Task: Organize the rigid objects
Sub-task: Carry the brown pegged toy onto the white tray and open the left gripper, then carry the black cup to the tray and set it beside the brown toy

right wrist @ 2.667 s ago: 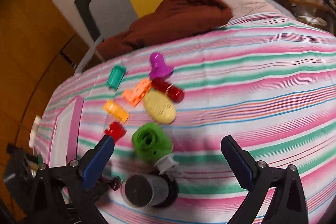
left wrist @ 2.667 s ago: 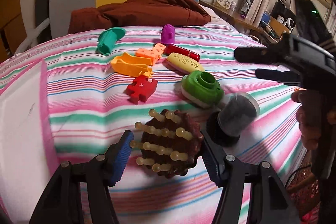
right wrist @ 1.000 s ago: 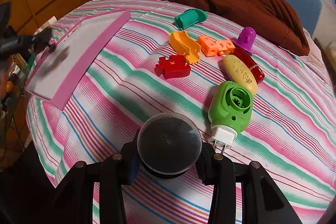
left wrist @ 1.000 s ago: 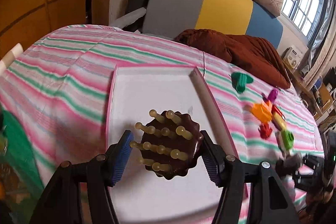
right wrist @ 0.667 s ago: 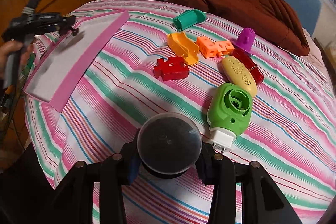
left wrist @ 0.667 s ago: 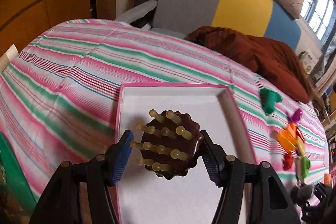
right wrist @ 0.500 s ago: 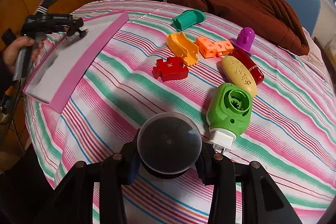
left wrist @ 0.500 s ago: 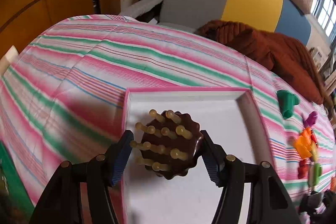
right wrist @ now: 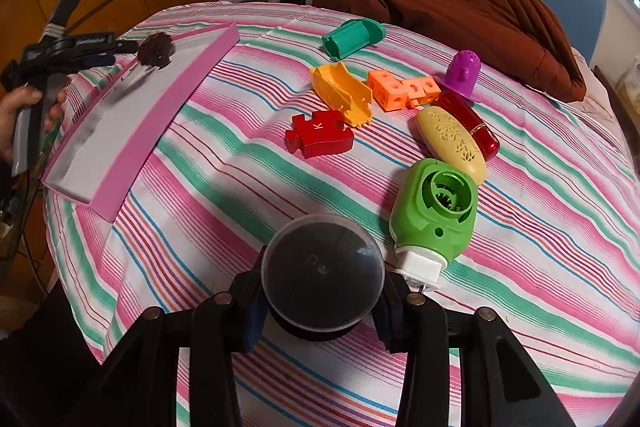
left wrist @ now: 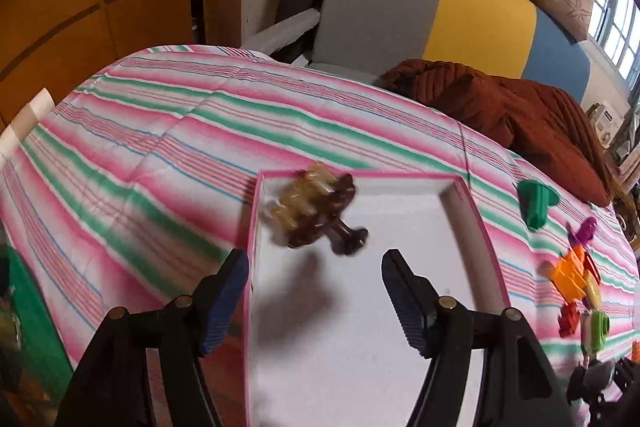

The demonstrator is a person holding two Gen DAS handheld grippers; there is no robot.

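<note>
Striped bedding holds the pink tray [left wrist: 474,223]; the opening left gripper [left wrist: 314,277] releases the brown massager [left wrist: 316,211] just ahead, while the right gripper [right wrist: 320,301] clamps the black jar [right wrist: 322,273].

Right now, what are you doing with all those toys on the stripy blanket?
A person is sorting things into a pink tray. The left gripper is opening its fingers, and the brown massage brush has just left them, blurred over the tray's far corner. The right gripper holds a round black container with a clear lid. The red puzzle piece and green plug-in device wait on the blanket.
</note>
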